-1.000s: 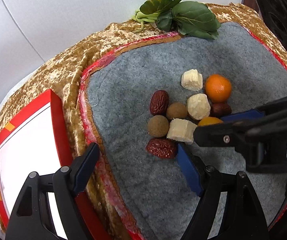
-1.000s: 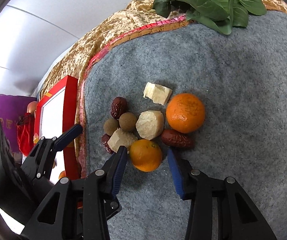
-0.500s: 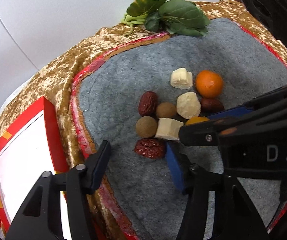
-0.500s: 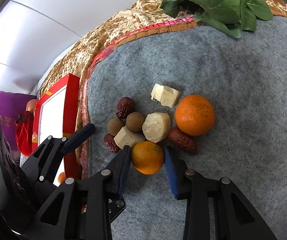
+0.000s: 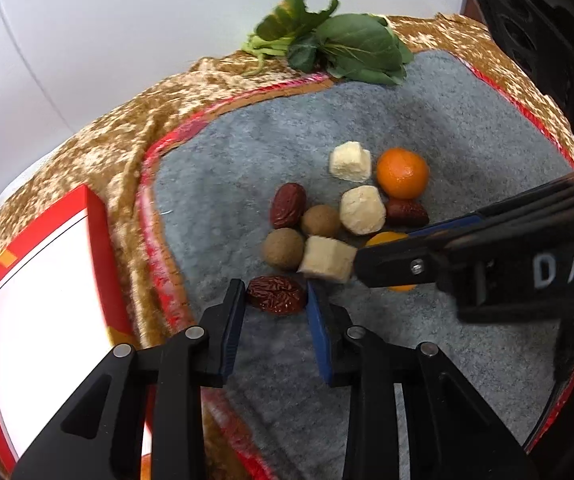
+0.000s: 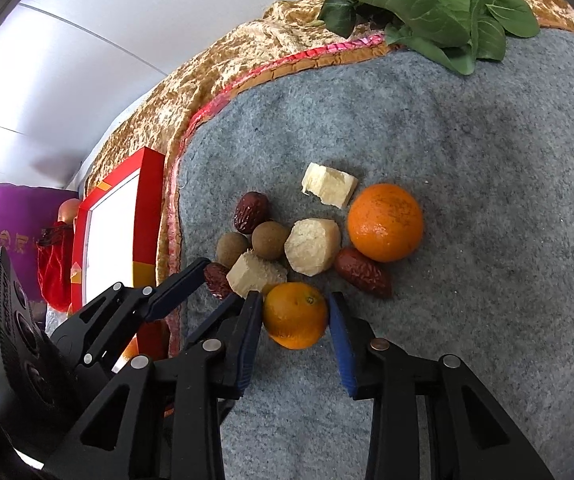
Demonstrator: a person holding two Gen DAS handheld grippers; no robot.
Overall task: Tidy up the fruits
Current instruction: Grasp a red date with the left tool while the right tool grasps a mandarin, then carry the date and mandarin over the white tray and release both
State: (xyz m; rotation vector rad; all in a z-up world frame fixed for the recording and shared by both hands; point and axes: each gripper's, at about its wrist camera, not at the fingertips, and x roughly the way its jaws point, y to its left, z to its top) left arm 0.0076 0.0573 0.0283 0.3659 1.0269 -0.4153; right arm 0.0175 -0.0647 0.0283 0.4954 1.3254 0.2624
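A heap of fruit lies on the grey felt mat (image 6: 467, 200): a large orange (image 6: 385, 222), red dates, two brown longans (image 6: 271, 240) and pale cut chunks (image 6: 313, 246). In the left wrist view my left gripper (image 5: 275, 300) has a wrinkled red date (image 5: 277, 295) between its jaws. The jaws are closing, and both pads touch the date. My right gripper (image 6: 295, 310) is shut on a small orange (image 6: 295, 316), which rests on the mat at the near edge of the heap. The two grippers stand side by side, almost touching.
A red box with a white inside (image 5: 43, 300) stands left of the mat on a gold cloth (image 5: 99, 152). Leafy greens (image 5: 347, 46) lie at the mat's far edge. Purple and red bags (image 6: 15, 232) sit far left. A white wall rises behind.
My left gripper's jaws have narrowed from wide apart onto the near red date. The right gripper's jaws have closed from either side of the small orange onto it.
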